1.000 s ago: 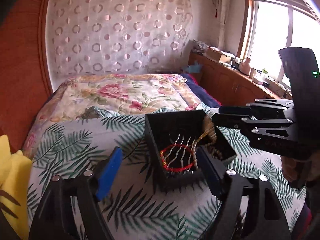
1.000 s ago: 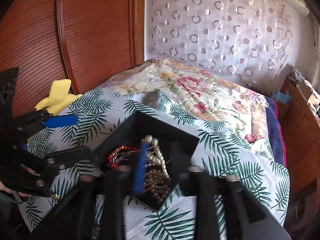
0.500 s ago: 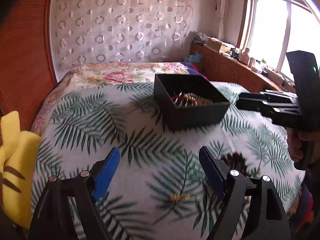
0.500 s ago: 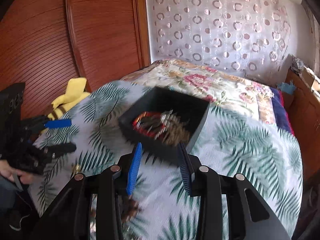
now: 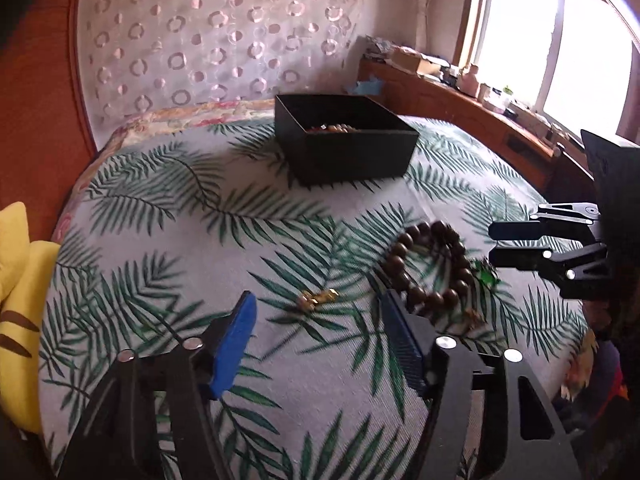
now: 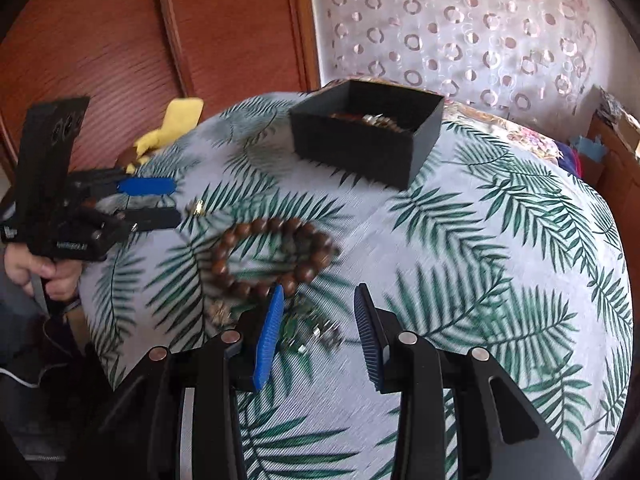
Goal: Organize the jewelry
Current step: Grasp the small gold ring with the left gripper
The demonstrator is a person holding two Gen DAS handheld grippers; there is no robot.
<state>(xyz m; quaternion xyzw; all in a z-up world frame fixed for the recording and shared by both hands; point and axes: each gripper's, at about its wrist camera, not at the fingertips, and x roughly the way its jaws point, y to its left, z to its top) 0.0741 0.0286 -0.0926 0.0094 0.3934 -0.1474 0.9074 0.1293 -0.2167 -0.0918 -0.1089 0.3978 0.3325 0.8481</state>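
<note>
The left claw [image 5: 316,328] hangs low over the palm-leaf bedspread [image 5: 192,216] with its blue-padded fingers spread wide and nothing between them. Just ahead of it lies a small gold piece [image 5: 317,298] on the cloth, with no other item between it and the claw. To the right of that piece sits a loop of dark wooden beads [image 5: 430,264], one edge of which passes behind the claw's right finger. Beyond the beads, something small and green [image 5: 487,276] shows against the fabric – too blurred to name.

The right claw [image 6: 318,332] is likewise released, fingers apart and empty. Directly between and below its pads lies a little tangle of green and metallic bits [image 6: 306,330], partly hidden by the left pad. The wooden bead bracelet rests just ahead of it, touching none of the fingers.

Farther back on the bed stands the black open box [image 6: 360,148], well apart from both claws, with beads and other jewelry showing over its rim – the contents are hard to tell apart. A yellow plush [image 5: 18,280] sits at the bed's left edge beside the reddish wooden panel [image 6: 100,40]. A circle-patterned curtain [image 5: 224,36] hangs behind the bed, and a cluttered wooden sideboard [image 5: 472,112] runs under the window [image 5: 560,44].
</note>
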